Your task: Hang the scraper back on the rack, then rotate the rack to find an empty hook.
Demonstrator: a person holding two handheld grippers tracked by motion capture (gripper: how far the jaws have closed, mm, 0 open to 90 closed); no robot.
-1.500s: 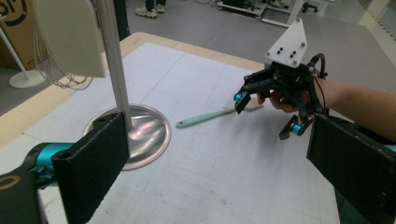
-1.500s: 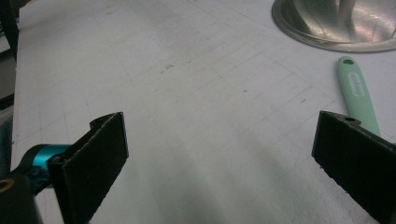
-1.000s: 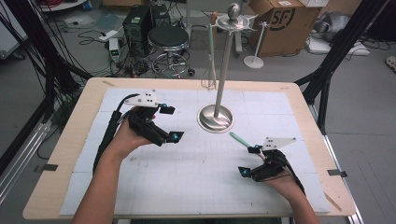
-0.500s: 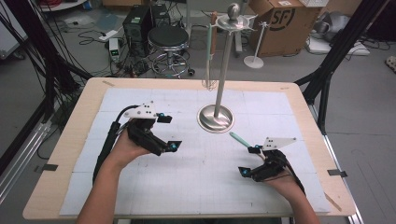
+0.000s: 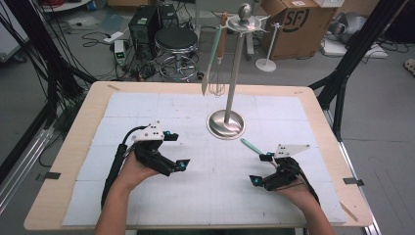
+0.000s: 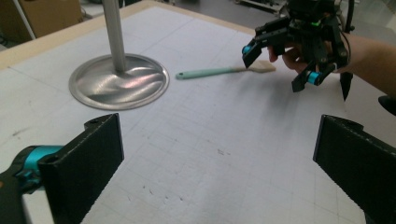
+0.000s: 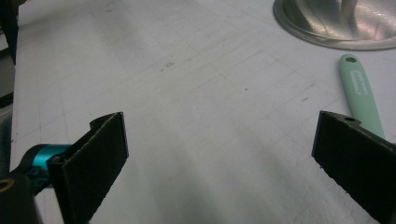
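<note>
My left gripper (image 5: 175, 150) hovers over the mat (image 5: 195, 196) left of the stand (image 5: 226, 123), jaws wide apart and holding nothing. The stand's round base sits near the mat's middle, a knife (image 5: 210, 62) and whisk (image 5: 219, 58) hanging from its top. The spatula (image 6: 219, 71) lies flat just right of the base, its blade beside my right gripper (image 5: 261, 168), which is also wide open and empty.

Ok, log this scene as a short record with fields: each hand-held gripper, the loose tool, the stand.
left hand-held gripper: open, above the mat, holding nothing
right hand-held gripper: open, beside the spatula, holding nothing
spatula: mint green, lying flat on the mat near the stand's base
stand: upright metal pole, two utensils hanging from its top
</note>
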